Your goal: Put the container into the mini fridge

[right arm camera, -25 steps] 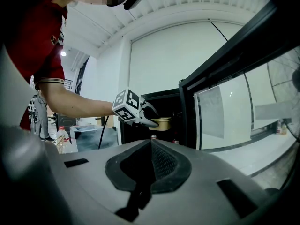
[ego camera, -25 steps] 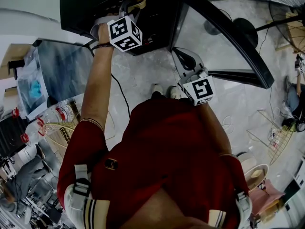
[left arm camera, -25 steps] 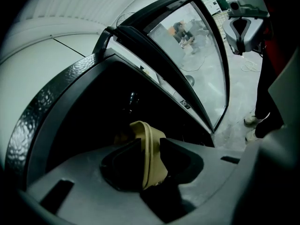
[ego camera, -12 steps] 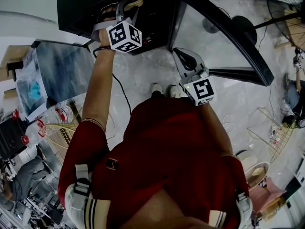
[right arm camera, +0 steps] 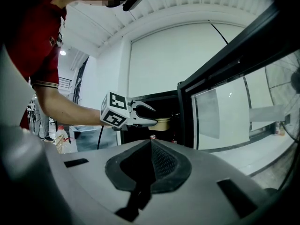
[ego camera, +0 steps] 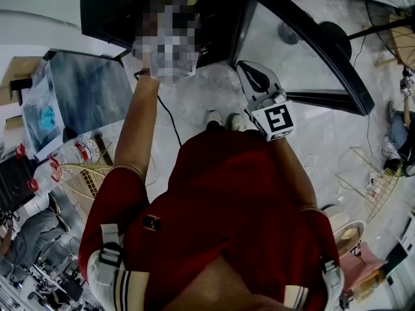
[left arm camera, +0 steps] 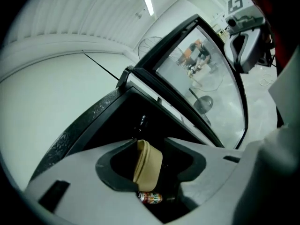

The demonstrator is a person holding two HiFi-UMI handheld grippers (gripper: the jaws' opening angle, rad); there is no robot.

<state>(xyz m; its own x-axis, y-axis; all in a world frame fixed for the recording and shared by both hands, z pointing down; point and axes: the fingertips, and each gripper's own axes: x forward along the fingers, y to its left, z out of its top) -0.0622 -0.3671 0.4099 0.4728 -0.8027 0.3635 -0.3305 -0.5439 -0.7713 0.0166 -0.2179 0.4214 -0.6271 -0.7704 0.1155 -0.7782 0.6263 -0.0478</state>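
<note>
Left claw [left arm camera: 151, 143]: reaches into the open mini fridge [ego camera: 130, 5]. Its jaws have just been opening and now stand wide apart. The tan container [left arm camera: 147, 165] sits between them, with a clear gap on one side and a pad just beside it on the other. No squeeze visible, so I read it as released.

Container: inside the dark fridge cavity, near the front opening. From the right gripper view it looks level, just past the left claw's tips. The shelf under it can't be made out.

A drink can [left arm camera: 150, 198] lies lower in the fridge, close under the container.

Right claw [right arm camera: 151, 146]: jaws together, nothing in them, held out in front of the fridge beside the glass door [ego camera: 285, 50], which stands swung open.

Risks, as judged:
- The near pad could catch the container's rim on the way out and drag or tip it; backing straight out avoids this.
- If the container overhangs the shelf edge it may drop onto the can. Seating unconfirmed.
- The door could strike a container left this far forward.
- The left claw could clip the door frame.
</note>
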